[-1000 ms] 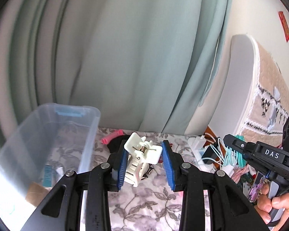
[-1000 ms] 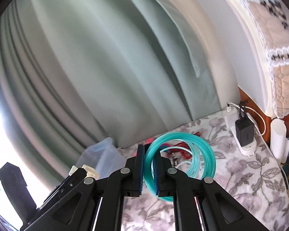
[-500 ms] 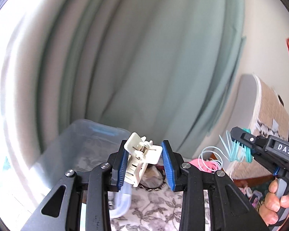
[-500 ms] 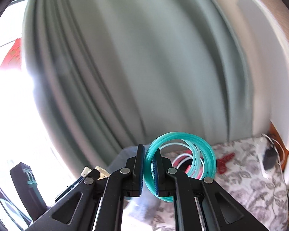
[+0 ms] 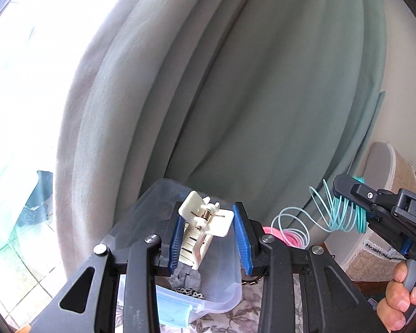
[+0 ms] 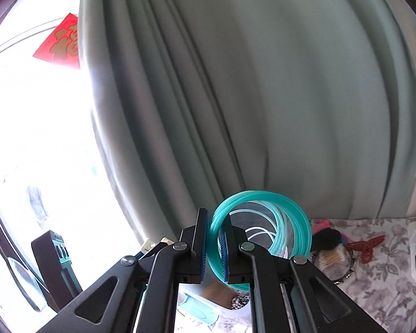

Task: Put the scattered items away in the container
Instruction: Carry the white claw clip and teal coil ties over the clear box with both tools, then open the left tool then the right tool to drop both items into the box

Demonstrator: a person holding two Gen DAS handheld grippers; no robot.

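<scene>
Two grippers are up: the left gripper point(image 5: 209, 238) carries one white clip point(image 5: 203, 229), the right gripper point(image 6: 213, 247) one bundle of teal rings point(image 6: 263, 222); its single strands are too close together for me to count. One clear plastic container point(image 5: 222, 297) sits below them. One hand point(image 5: 405, 297) shows at a handle. On the flowered cloth point(image 6: 374, 285) I make out one red hair clip point(image 6: 370, 245) and one dark bead bracelet point(image 6: 346, 272). One green curtain point(image 5: 263, 83) hangs behind
</scene>
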